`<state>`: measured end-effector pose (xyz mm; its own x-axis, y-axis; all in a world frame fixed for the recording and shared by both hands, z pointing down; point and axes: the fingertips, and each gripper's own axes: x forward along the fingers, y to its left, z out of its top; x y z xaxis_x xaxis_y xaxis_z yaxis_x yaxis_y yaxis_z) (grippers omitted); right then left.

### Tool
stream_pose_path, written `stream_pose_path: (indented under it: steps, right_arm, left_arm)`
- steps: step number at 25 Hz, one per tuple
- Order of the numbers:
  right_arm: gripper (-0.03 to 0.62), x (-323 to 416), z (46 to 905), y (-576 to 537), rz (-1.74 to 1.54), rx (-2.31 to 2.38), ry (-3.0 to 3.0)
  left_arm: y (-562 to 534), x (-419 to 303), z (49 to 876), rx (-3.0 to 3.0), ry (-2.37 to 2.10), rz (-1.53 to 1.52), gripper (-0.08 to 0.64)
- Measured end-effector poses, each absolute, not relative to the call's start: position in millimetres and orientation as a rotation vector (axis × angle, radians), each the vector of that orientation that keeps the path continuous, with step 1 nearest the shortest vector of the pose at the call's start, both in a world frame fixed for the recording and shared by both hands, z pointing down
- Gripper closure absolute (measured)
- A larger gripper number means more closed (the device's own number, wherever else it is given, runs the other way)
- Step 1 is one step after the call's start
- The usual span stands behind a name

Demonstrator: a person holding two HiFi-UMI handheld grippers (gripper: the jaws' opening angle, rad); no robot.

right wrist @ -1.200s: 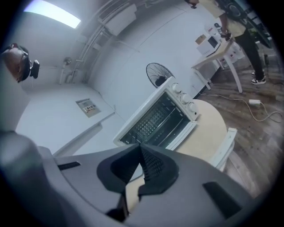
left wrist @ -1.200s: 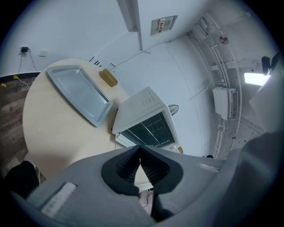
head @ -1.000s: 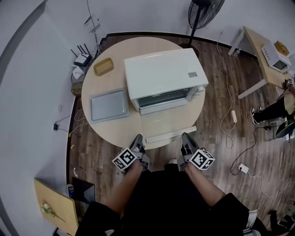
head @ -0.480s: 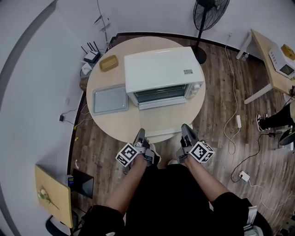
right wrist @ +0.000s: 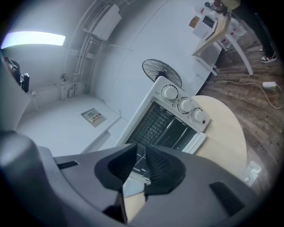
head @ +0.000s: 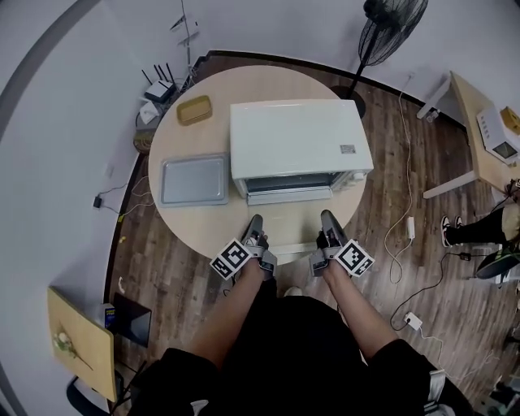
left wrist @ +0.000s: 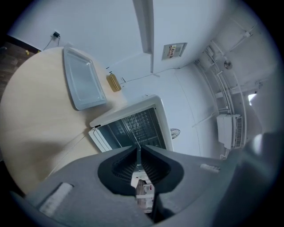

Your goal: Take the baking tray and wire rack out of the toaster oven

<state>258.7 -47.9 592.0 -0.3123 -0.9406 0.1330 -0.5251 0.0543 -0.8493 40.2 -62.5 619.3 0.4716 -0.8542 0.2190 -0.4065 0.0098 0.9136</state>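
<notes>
The baking tray (head: 193, 180) lies flat and empty on the round table (head: 191, 231), just beside the toaster oven (head: 296, 138) on the person's left side and clear of its casing. The wire rack (left wrist: 135, 124) shows as a grid of thin bars inside the oven's cavity, seen through the open front in both gripper views. The oven's door (right wrist: 193, 142) is folded down toward the person. Three knobs (right wrist: 185, 105) run along the control strip at the right end of the oven's front.

Both grippers are held in front of the oven's open front, side by side over the near edge of the table, pointing at the cavity and apart from the oven. The left gripper (head: 257, 221) faces the left part of the opening; its jaws are closed together with nothing between them. The right gripper (head: 327, 219) faces the right part; its jaws have just been opening and stand a narrow slit apart, with nothing between them.

Behind the oven's left rear corner a small tan dish (head: 195, 110) sits on the table. Beyond the oven's right rear corner a pedestal fan (head: 388, 24) stands on the wooden floor.
</notes>
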Motion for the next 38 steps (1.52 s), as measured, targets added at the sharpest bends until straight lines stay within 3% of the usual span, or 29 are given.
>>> stream_pose_path:
  steps: [3, 5, 7, 35, 38]
  right_arm:
    - [0.507, 259.6, 608.5, -72.0, -1.251, -1.465, 1.835]
    - [0.474, 261.4, 619.7, -89.0, -1.293, -1.466, 1.8]
    - [0.471, 264.3, 628.6, -102.9, -1.323, -1.469, 1.75]
    - [0.474, 278.0, 677.3, -224.8, -1.397, -1.523, 1.522]
    - [0.507, 276.3, 679.5, -228.0, -1.405, -1.539, 1.528]
  left_arm:
    - [-84.9, 52.1, 624.8, 1.619, -1.077, -0.488, 0.521]
    - [-101.4, 60.7, 627.7, 1.628, -1.043, -0.48, 0.438]
    - [-115.2, 64.9, 631.1, 1.612, -1.027, -0.487, 0.419]
    - [-225.0, 72.0, 664.9, 1.437, -1.0, -0.626, 0.408]
    - [-228.8, 74.0, 671.0, 1.443, -1.011, -0.581, 0.471]
